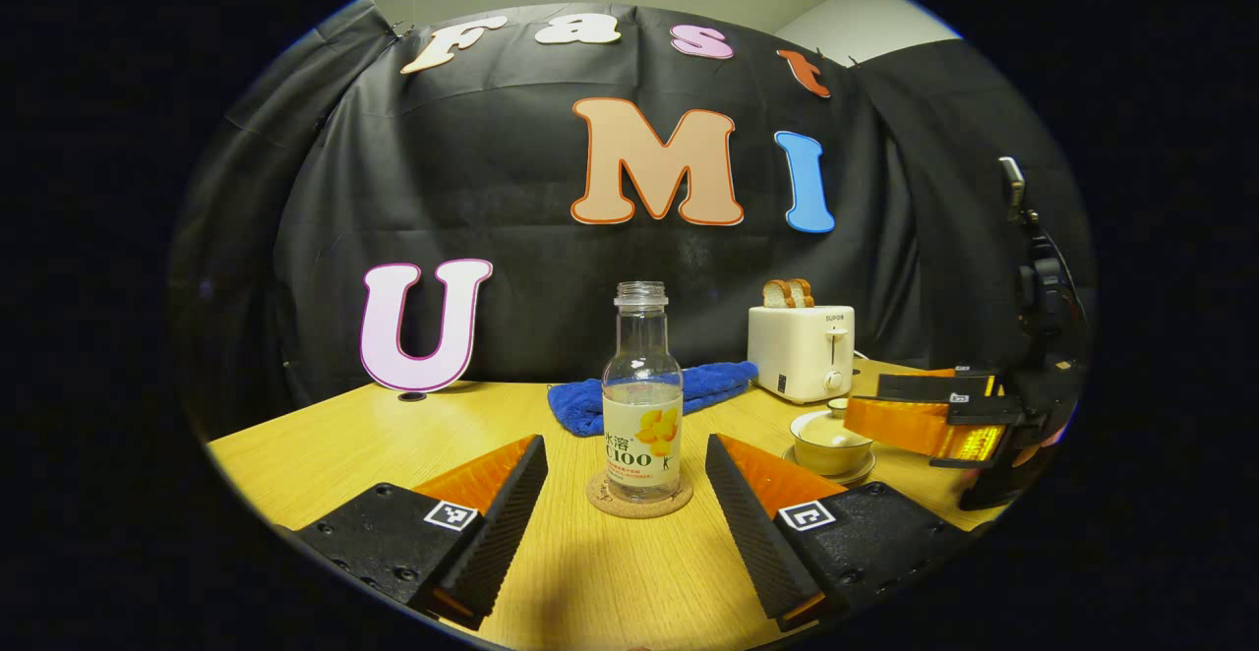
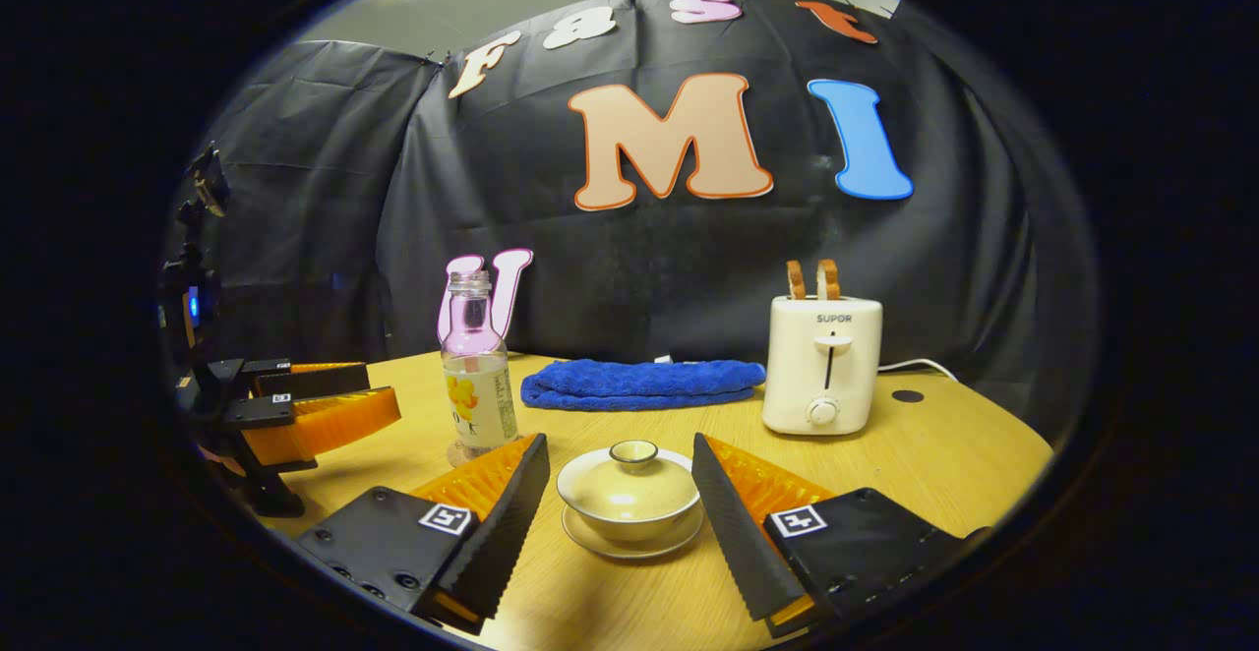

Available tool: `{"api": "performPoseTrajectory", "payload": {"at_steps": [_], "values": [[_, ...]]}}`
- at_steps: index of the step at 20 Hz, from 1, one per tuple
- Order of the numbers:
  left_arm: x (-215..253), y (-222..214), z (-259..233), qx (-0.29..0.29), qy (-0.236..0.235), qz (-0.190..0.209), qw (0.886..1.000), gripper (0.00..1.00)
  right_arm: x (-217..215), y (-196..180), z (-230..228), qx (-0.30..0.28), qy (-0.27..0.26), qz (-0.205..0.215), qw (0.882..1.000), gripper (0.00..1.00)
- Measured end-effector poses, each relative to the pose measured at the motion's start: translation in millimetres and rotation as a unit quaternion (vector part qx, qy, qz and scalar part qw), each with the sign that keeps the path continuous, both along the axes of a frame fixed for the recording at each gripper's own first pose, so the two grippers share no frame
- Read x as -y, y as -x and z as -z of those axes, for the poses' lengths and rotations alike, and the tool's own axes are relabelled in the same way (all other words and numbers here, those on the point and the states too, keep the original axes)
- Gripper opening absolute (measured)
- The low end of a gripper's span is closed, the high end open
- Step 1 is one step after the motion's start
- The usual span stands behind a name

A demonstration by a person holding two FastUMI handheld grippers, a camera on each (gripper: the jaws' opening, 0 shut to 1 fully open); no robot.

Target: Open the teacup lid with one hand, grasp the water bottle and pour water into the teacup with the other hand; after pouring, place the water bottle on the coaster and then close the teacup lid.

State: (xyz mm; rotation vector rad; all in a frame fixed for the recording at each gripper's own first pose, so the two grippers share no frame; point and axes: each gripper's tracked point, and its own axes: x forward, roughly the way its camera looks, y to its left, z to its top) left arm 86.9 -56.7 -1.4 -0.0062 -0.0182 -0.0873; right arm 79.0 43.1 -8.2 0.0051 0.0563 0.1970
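One bottle [image 1: 642, 397] stands upright on one round cork coaster [image 1: 639, 495] in the left gripper view, straight ahead on the wooden table [image 1: 325, 449]. Its neck has no cap, and the clear upper part looks empty; the label hides the rest, so I cannot tell whether there is water lower down. The left gripper [image 1: 627, 479] is spread wide, its two fingers apart on either side of the coaster and touching nothing. Right of the bottle sits one teacup [image 1: 831, 443] on its saucer with the lid on. Farther back lie one blue towel [image 1: 710, 383] and one white toaster [image 1: 802, 352] with two slices of bread [image 1: 788, 293] standing in its slots. At the far right the right gripper [image 1: 939, 405] points in toward the teacup.

Two fingers of the right gripper [image 2: 620, 479], in the right gripper view, stand open on either side of the lidded teacup [image 2: 629, 492], not pressing on it. The lid's small knob [image 2: 633, 451] faces up, and the saucer [image 2: 634, 541] shows beneath the cup. The bottle [image 2: 476, 376] stands to the far left of the cup, with the left gripper [image 2: 369, 390] beside it at the left edge. The towel [image 2: 641, 383] lies behind the cup, and the toaster [image 2: 824, 364] with its two slices [image 2: 812, 279] stands to the right.
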Motion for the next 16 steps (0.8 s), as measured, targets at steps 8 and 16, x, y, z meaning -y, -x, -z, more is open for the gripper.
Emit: {"api": "performPoseTrajectory", "payload": {"at_steps": [8, 16], "values": [[-1.6, 0.8, -0.9, 0.0, 0.0, -0.004, 1.0, 0.94, 35.2, 42.5, -7.6, 0.027, 0.001, 0.075, 0.997, 0.89], [-10.6, 1.6, -1.3, -0.001, -0.001, -0.025, 1.0, 0.95, 81.9, 55.3, -9.6, 0.033, 0.008, 0.193, 0.981, 0.88]]}}
